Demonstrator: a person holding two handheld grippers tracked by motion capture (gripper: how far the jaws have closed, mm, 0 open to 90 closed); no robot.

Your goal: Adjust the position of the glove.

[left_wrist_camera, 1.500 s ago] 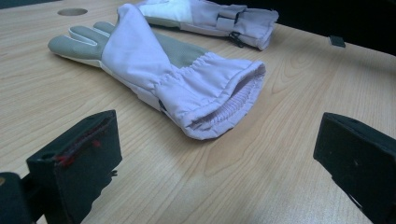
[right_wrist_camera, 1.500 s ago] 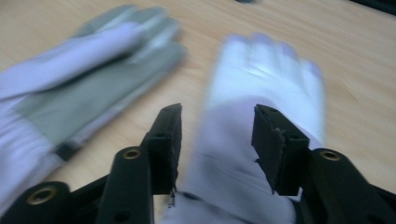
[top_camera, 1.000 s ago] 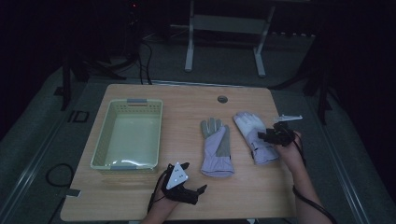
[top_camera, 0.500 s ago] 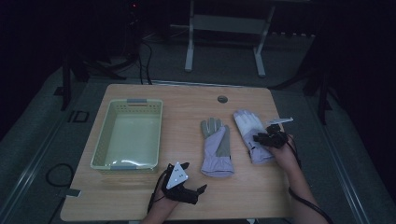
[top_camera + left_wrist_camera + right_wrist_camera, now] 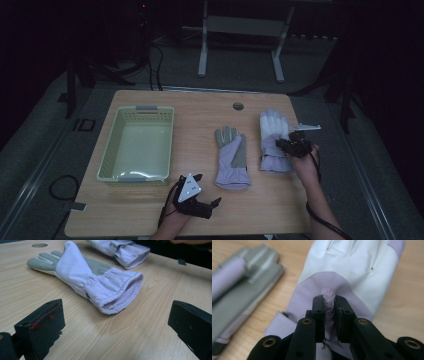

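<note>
Right gripper view: pinched glove (image 5: 342,272) logo half-hidden

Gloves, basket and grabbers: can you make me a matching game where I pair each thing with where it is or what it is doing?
Things:
1. basket
2. white-backed glove
3. grey-palmed glove
4. left gripper

States:
a. jaws wide open, holding nothing
b. lies flat in the middle of the table, untouched
c. stands empty on the table's left side
d. fabric pinched by the right gripper

Pairs: 1-c, 2-d, 3-b, 4-a
</note>
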